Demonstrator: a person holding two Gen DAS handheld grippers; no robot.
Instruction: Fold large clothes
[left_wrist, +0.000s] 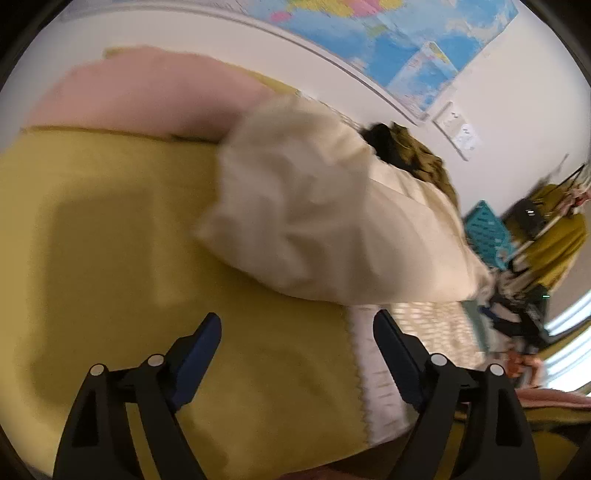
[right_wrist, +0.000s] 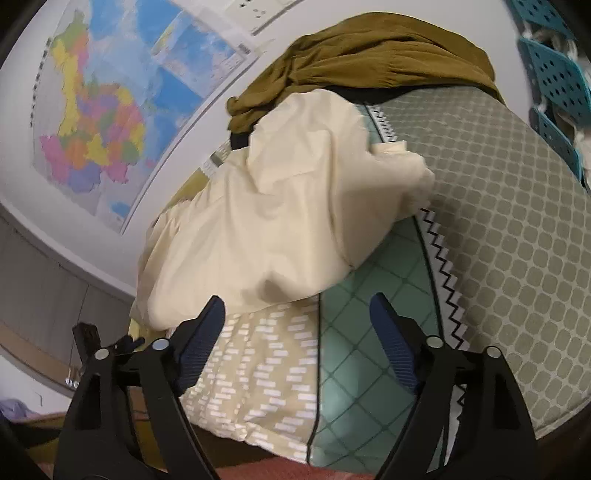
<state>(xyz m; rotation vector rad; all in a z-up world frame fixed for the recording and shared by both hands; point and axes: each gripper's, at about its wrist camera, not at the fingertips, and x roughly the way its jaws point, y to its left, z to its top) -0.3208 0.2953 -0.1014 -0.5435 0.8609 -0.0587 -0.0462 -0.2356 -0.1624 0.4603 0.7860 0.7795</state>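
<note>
A cream garment (right_wrist: 280, 221) lies crumpled in a loose heap on the bed (right_wrist: 517, 229), and everything else is best placed from it. Just behind it, toward the wall, an olive-brown garment (right_wrist: 369, 55) is bunched up, its near edge touching or tucked under the cream cloth (I cannot tell which). Something black (left_wrist: 380, 142) shows between the two.

The right gripper (right_wrist: 297, 321) hangs in front of the cream garment with its jaws spread wide and nothing between them; the left blue finger (right_wrist: 201, 343) sits just below the heap's near edge, but I cannot tell whether it touches the cloth. Under the jaws is the patterned bedding: a beige patch with white dashes (right_wrist: 266, 369), a green diamond-grid strip (right_wrist: 362, 369) and, to the right of the cream garment, a panel of grey-green squares.

The left gripper (left_wrist: 297, 343) is also released, jaws wide apart and holding nothing, hovering over a mustard-yellow sheet (left_wrist: 147, 277) on the near side of the cream garment (left_wrist: 314, 221). It is clear of the garment. A pink pillow (left_wrist: 147, 96) lies to the left of the cream heap, at the head of the yellow sheet.

On the wall behind the garments hangs a large colourful map (right_wrist: 99, 122). To the right of the heap stands a teal perforated crate (left_wrist: 487, 232).
</note>
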